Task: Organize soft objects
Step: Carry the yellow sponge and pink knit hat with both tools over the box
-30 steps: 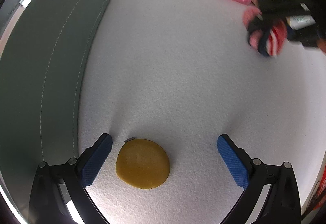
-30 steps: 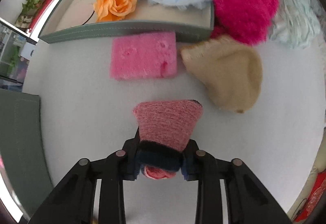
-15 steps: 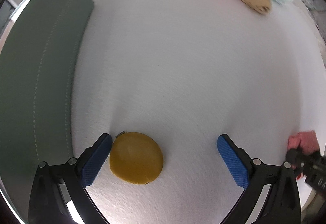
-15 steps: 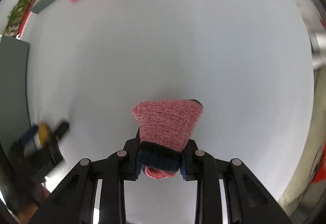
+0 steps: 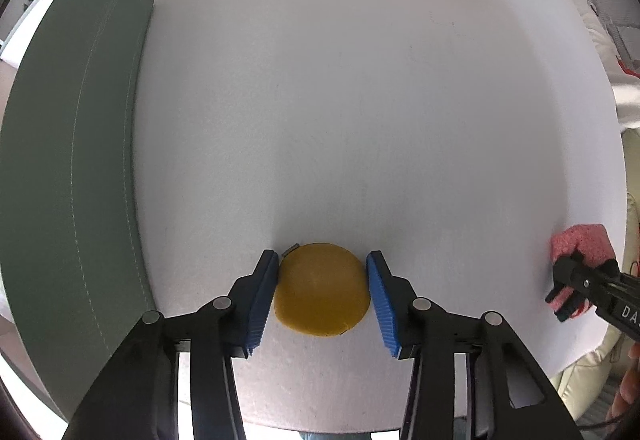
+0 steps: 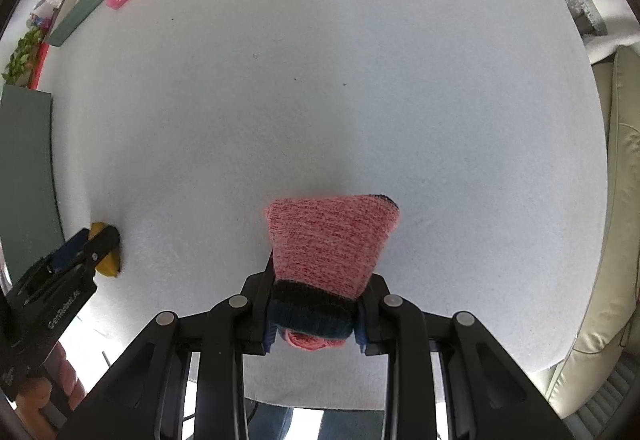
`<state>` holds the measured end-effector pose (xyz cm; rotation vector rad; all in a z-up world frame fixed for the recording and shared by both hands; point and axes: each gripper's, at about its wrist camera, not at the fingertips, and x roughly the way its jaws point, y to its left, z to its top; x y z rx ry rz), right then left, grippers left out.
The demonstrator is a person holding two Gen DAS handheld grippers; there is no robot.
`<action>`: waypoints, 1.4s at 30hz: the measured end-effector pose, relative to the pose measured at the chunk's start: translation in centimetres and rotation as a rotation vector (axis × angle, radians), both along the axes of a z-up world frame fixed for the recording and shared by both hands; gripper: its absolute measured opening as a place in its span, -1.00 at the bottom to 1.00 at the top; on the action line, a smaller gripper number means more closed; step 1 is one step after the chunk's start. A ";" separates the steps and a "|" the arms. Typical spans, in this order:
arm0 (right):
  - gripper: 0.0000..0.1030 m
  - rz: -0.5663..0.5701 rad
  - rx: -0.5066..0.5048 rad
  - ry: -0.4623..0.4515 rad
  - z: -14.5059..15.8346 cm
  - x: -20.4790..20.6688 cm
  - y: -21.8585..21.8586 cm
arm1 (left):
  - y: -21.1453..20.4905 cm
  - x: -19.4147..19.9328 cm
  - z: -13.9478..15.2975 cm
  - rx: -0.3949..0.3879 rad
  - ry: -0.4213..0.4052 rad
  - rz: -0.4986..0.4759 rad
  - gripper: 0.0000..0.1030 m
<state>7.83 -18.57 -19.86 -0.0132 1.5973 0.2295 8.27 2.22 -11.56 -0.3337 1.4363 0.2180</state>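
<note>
Left gripper [image 5: 322,268] pinches yellow pad [image 5: 321,290]; right gripper [image 6: 314,314] grips sock [image 6: 330,244].

left gripper [image 5: 322,282]: black frame, ribbed blue pads, silver screws | right gripper [image 6: 314,314]: black frame, blue pads, white lettering

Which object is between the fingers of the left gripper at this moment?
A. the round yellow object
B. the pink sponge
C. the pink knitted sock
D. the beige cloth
A: the left gripper has its blue pads on both sides of the round yellow object, while the pink knitted sock is in the right gripper.
</note>
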 end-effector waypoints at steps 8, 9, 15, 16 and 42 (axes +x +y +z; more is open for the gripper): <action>-0.38 0.010 0.012 0.009 0.3 -1.1 0.3 | -0.9 -2.0 0.7 -0.038 0.030 -0.012 -0.09; -0.38 0.013 0.013 0.009 0.3 -0.9 -1.0 | -1.3 -2.3 0.9 -0.037 0.032 -0.025 -0.09; -0.38 0.021 0.011 0.018 0.9 -0.9 -2.0 | -3.0 -2.0 2.5 -0.046 0.035 -0.085 -0.09; -0.38 0.022 0.008 0.018 1.0 -1.0 -2.0 | -3.2 -2.0 2.8 -0.044 0.032 -0.092 -0.09; -0.38 0.058 -0.030 -0.089 8.7 -3.5 1.1 | -0.4 -5.2 7.9 -0.069 -0.148 -0.207 -0.09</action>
